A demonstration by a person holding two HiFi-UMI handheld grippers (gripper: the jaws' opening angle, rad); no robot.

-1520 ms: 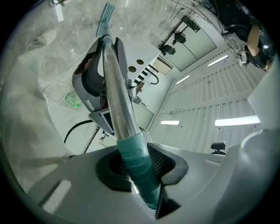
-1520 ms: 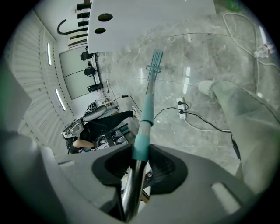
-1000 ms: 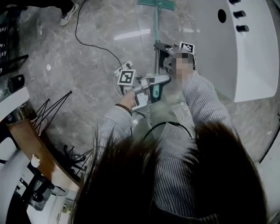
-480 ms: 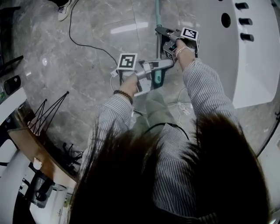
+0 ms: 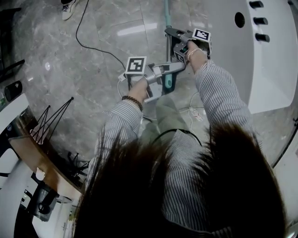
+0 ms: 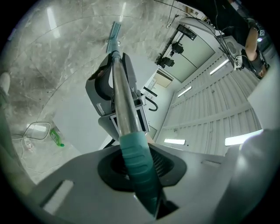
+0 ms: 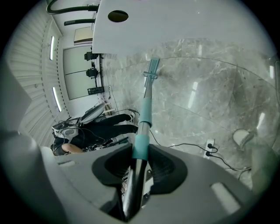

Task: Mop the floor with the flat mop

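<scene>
- Mop handle (image 5: pixel 166 14): long axis runs away from us, slanting down to marble floor (image 5: pixel 93 51); mop head end (image 7: pixel 152 65) far ahead, on floor.
- Right gripper (image 5: pixel 170 36) nearer head, clamped on metal pole (image 6: pixel 122 100).
- Left gripper (image 5: pixel 174 69) rear, jaws closing round teal grip (image 6: pixel 138 166), pads touching it.
- We judge coming stroke follows this axis: right guides, left drives from handle's top.
</scene>
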